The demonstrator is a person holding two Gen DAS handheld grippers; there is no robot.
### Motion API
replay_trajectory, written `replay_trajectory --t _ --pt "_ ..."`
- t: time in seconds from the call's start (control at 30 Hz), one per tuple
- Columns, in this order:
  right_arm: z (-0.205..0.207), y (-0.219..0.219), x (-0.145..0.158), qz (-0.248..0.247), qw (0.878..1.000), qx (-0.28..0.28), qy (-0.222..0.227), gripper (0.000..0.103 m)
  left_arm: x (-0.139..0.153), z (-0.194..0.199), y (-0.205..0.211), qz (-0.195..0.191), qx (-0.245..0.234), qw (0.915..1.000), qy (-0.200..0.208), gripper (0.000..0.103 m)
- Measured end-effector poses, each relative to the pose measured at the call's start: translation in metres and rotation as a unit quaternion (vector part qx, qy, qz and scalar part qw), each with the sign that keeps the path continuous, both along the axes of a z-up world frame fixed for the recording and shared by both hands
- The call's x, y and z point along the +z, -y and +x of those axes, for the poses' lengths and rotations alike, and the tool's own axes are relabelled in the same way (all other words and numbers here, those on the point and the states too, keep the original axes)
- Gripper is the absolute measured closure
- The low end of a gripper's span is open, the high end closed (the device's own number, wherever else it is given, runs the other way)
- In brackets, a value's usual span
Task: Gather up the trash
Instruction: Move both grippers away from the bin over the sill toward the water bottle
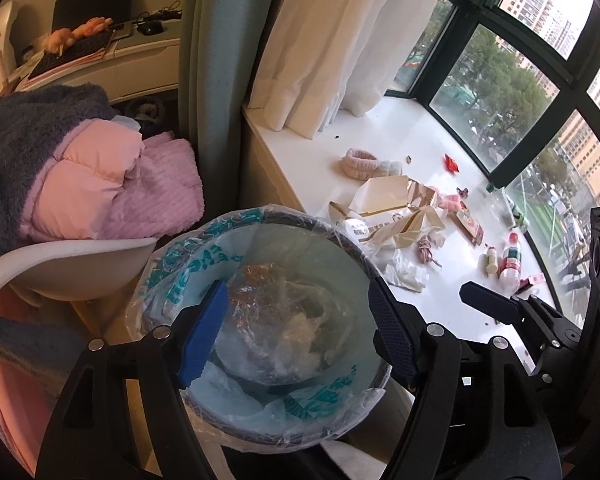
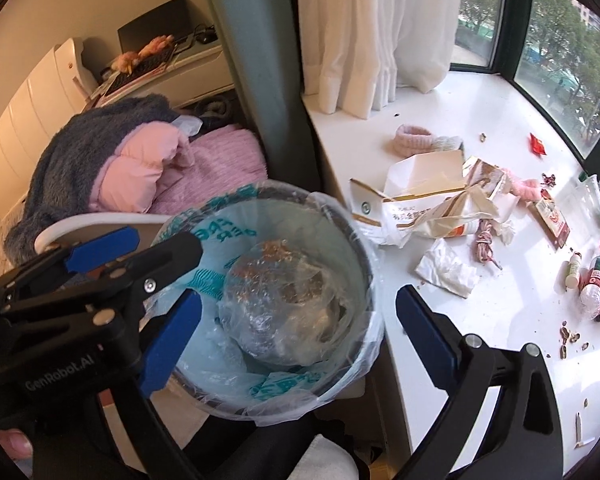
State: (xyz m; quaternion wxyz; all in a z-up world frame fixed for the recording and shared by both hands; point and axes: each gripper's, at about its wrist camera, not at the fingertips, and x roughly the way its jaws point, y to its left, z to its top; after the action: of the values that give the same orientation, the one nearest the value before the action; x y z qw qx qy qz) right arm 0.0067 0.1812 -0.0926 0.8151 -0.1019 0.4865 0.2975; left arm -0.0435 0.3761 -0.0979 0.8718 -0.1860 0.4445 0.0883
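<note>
Both hand-held grippers hang spread and empty over the lined trash bin (image 1: 260, 320): the left hand-held gripper (image 1: 296, 332) and the right hand-held gripper (image 2: 300, 332). A crumpled clear bag (image 2: 284, 308) lies inside the bin. Torn paper packaging (image 2: 424, 204), a tissue (image 2: 446, 268) and small bottles (image 2: 594, 276) litter the white windowsill (image 2: 480, 340) beside it.

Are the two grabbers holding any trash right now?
No. The left gripper and right gripper are both open above the bin, holding nothing.
</note>
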Motion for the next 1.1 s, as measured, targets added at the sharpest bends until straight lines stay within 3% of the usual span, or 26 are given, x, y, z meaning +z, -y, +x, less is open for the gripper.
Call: replay_trajectory --t 0.6,1.1 --pt "0.025 0.08 0.009 0.005 0.992 -0.123 0.016 0.008 0.011 0.02 0.047 0.01 -0.029 0.9992 0.024 0.032" --pt "0.028 0.168 0.018 -0.005 0.976 -0.215 0.041 0.008 0.013 0.05 0.122 0.01 -0.092 0.9951 0.033 0.031"
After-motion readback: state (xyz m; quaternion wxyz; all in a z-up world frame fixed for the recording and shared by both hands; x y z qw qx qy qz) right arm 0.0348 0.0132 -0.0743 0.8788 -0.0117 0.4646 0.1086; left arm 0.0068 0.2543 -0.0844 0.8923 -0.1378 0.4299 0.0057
